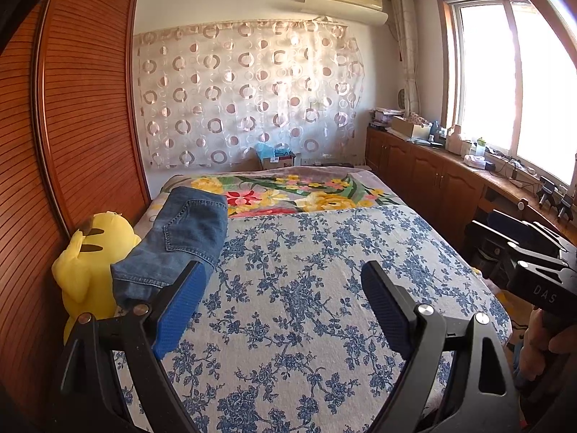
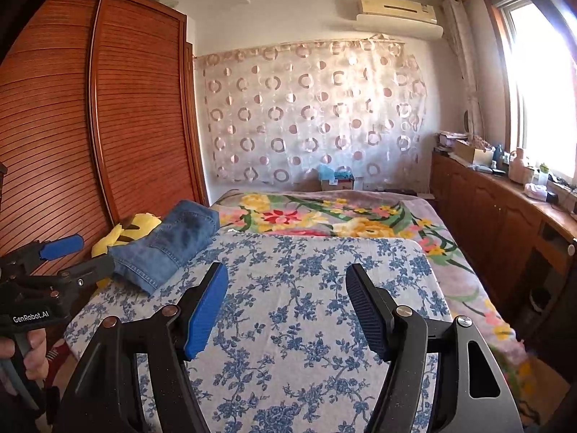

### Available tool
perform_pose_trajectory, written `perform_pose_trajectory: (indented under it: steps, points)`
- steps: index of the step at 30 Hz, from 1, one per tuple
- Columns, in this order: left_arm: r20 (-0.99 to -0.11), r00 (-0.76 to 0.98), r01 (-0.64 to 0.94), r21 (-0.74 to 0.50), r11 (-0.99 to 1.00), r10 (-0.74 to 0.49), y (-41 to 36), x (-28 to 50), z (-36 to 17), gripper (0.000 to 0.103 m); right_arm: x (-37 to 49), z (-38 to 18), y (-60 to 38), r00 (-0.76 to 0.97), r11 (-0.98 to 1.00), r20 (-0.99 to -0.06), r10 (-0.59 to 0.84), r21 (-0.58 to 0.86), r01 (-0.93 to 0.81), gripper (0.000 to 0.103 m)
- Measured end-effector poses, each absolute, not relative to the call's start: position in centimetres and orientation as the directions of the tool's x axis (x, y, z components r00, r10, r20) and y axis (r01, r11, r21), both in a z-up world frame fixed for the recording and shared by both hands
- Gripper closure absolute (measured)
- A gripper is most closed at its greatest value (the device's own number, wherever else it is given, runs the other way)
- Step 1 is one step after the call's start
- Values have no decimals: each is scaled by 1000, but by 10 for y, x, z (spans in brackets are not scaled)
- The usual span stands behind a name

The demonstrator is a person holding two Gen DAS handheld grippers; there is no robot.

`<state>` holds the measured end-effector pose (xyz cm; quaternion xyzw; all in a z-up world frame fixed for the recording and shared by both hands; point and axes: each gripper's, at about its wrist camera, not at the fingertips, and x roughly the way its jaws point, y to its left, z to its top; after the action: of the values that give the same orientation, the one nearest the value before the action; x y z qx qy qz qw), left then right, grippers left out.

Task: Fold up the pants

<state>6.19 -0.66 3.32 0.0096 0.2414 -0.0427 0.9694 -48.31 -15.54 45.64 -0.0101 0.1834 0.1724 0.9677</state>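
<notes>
Pants (image 1: 180,238): one folded denim pair on bed (image 1: 306,288), beside one yellow plush toy (image 1: 90,259). Two tools, left tool (image 1: 285,285) and right tool (image 2: 288,288), both agape (nothing gripped).

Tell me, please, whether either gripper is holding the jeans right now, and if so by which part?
Neither. The left gripper and right gripper both stand open over the bedspread with nothing between their pads; the folded jeans lie apart beside the yellow plush toy.

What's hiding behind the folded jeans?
A yellow plush toy sits behind the jeans, against the wardrobe. The jeans cover its lower side, so that part cannot be seen.
</notes>
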Motion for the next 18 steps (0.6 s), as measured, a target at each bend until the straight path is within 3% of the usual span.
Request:
perform_pose_trajectory:
  steps: [18]
  points:
    - [-466, 881, 88, -1, 996, -78, -8, 61, 34, 15, -481, 456, -156, 871, 938, -357, 337, 43, -345, 33]
